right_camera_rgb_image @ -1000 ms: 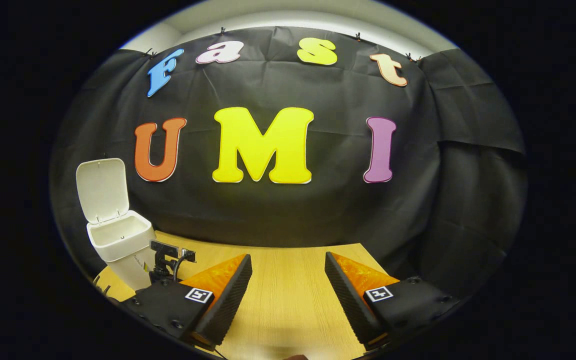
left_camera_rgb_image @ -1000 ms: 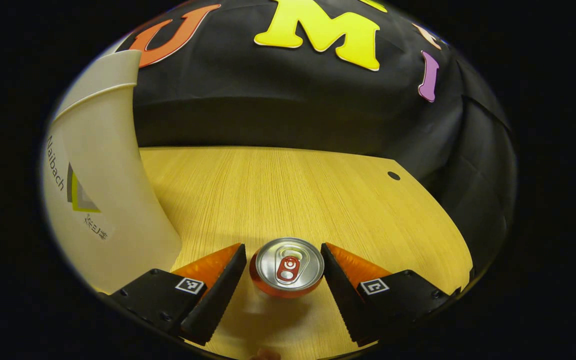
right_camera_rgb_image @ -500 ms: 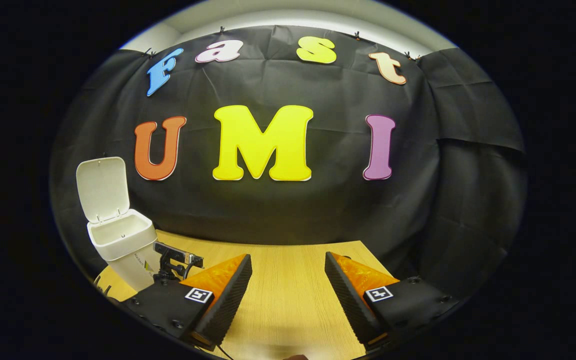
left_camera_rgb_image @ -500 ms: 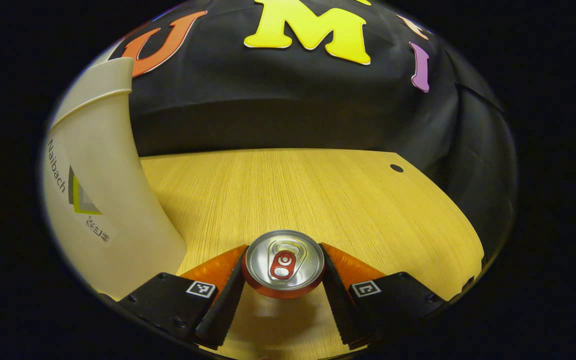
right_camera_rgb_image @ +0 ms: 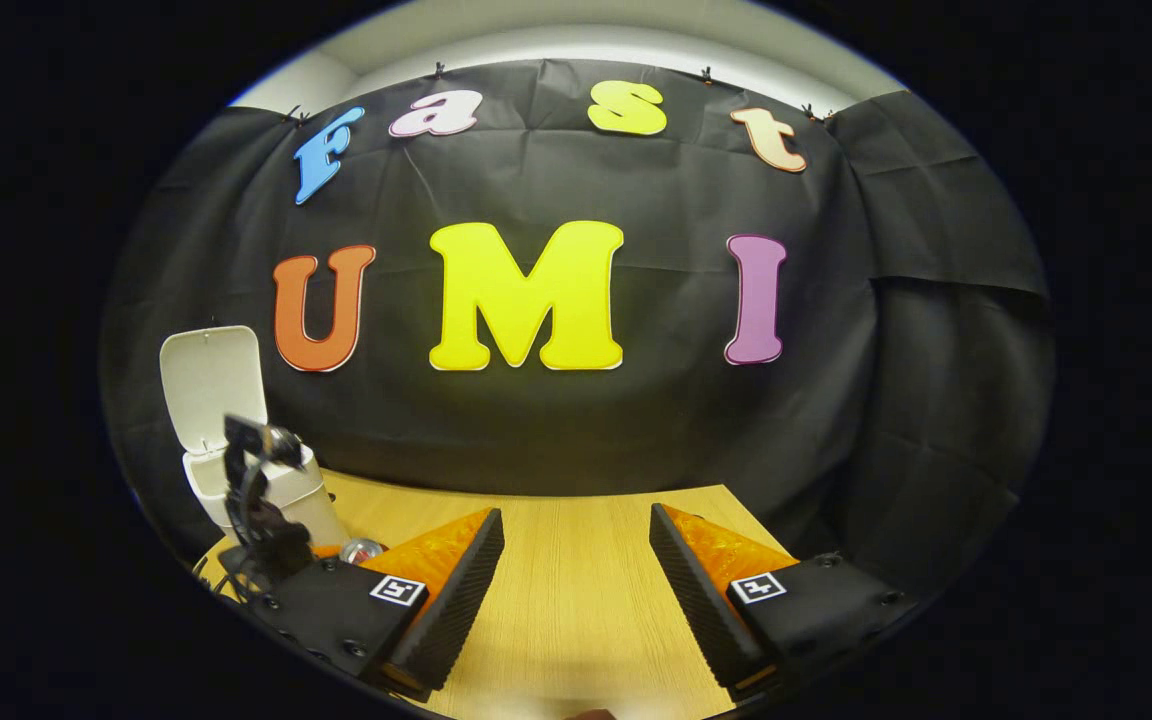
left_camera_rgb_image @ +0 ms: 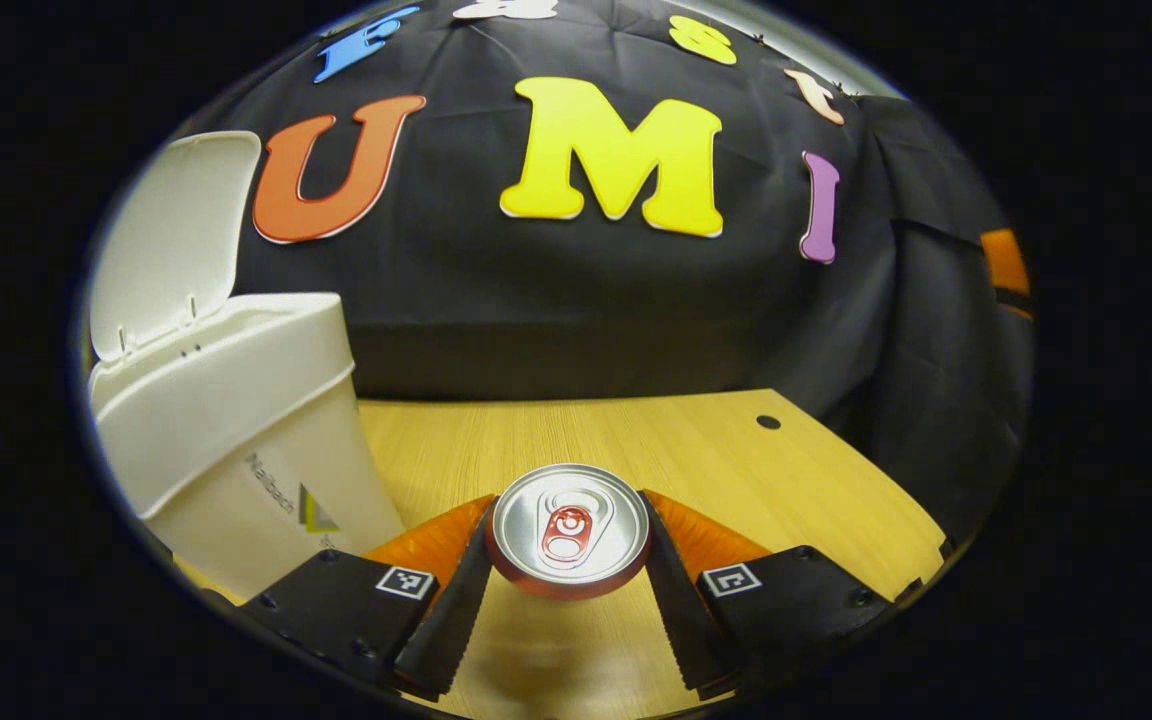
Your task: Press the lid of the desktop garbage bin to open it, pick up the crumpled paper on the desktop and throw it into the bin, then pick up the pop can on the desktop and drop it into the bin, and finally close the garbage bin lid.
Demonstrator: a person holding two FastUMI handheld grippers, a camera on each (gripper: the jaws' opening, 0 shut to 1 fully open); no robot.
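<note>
An orange pop can (left_camera_rgb_image: 569, 530) with a silver top stands upright between my left gripper's fingers, and the left gripper (left_camera_rgb_image: 568, 560) is shut on its sides. The can hangs a little above the wooden table (left_camera_rgb_image: 736, 470). The white garbage bin (left_camera_rgb_image: 236, 430) is close on the left, its lid (left_camera_rgb_image: 176, 230) raised. In the right gripper view the bin (right_camera_rgb_image: 291, 490) with its open lid (right_camera_rgb_image: 211, 385) sits at the far left, and the can's top (right_camera_rgb_image: 361, 550) shows beside it. My right gripper (right_camera_rgb_image: 576, 590) is open over the table with nothing between its fingers.
The black cloth wall closes off the back and right of the table (right_camera_rgb_image: 576, 540). A small dark hole (left_camera_rgb_image: 768, 422) marks the tabletop near its far right edge. The left gripper's camera mount (right_camera_rgb_image: 256, 445) stands in front of the bin.
My left gripper shut on the can and rose with it, so the bin's rim and open lid came into its view. The right gripper barely moved.
</note>
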